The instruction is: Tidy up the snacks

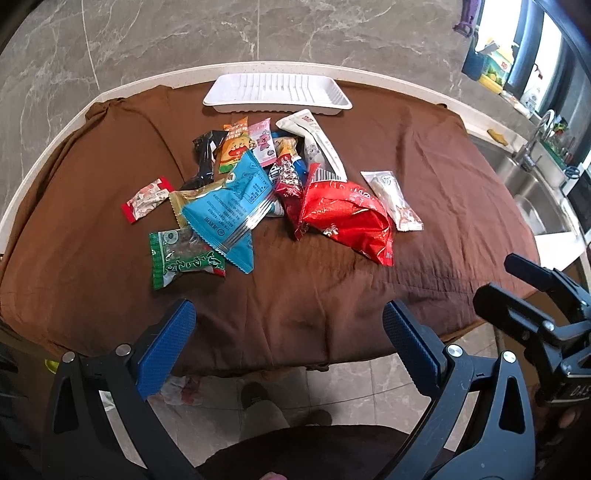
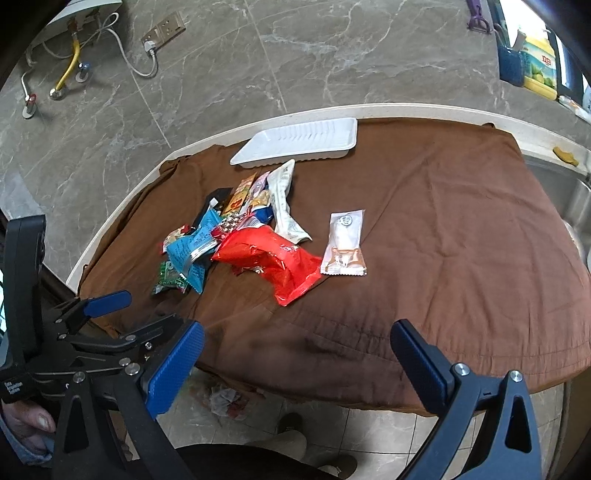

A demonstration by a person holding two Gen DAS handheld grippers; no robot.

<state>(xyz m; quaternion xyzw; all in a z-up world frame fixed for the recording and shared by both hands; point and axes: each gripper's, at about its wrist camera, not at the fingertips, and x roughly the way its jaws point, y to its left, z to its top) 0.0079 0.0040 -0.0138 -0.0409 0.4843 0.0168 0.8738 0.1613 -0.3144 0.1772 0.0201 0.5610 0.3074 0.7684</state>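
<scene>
A pile of snack packets lies on the brown cloth [image 1: 424, 155] in the middle of the table: a blue packet [image 1: 229, 206], a large red bag [image 1: 343, 218], a green packet [image 1: 184, 258], a small red-and-white packet [image 1: 147, 199] and a white packet [image 1: 393, 201] set apart at the right. A white ribbed tray [image 1: 277, 92] stands empty behind the pile. It also shows in the right wrist view [image 2: 299, 144], with the red bag [image 2: 266, 258] and white packet [image 2: 345, 243]. My left gripper [image 1: 291, 328] and right gripper [image 2: 299, 350] are open and empty, above the table's near edge.
A steel sink with a tap [image 1: 532, 162] lies to the right of the table. A grey marble wall [image 1: 184, 33] backs the table. Crumpled wrappers [image 2: 225, 400] and a person's shoes lie on the tiled floor below the near edge.
</scene>
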